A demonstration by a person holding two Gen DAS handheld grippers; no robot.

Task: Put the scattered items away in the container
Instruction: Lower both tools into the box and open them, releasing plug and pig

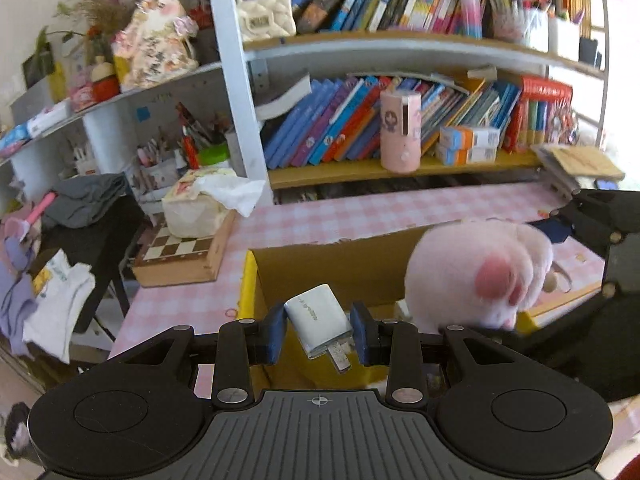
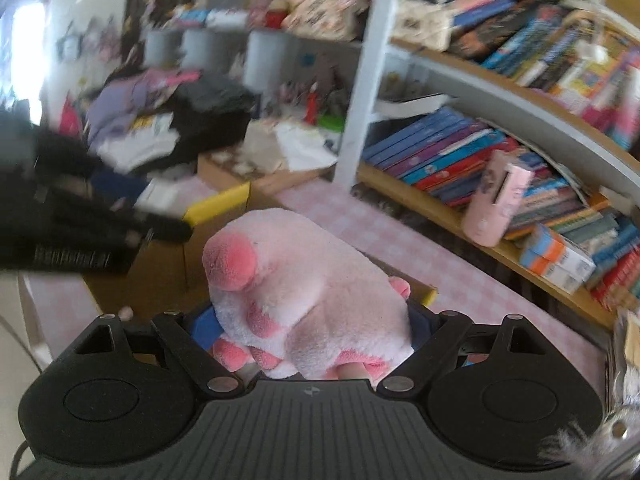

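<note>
Blue pads of the left gripper [image 1: 319, 330] squeeze a small white charger [image 1: 319, 321], hard and smooth, held by its flat sides over the cardboard box [image 1: 340, 268]; right gripper [image 2: 310, 330] hugs a soft, light pink pig toy [image 2: 304, 288] around its squishy middle, above the box too

White charger [image 1: 318, 320] between the left claw [image 1: 319, 332] pads, above the cardboard box [image 1: 328, 268], pink plush [image 1: 480, 272] alongside.

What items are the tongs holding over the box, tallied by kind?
Charger, in the left tongs: 1
Pink plush pig, in the right tongs: 1
Total: 2, both above the cardboard box.
</note>
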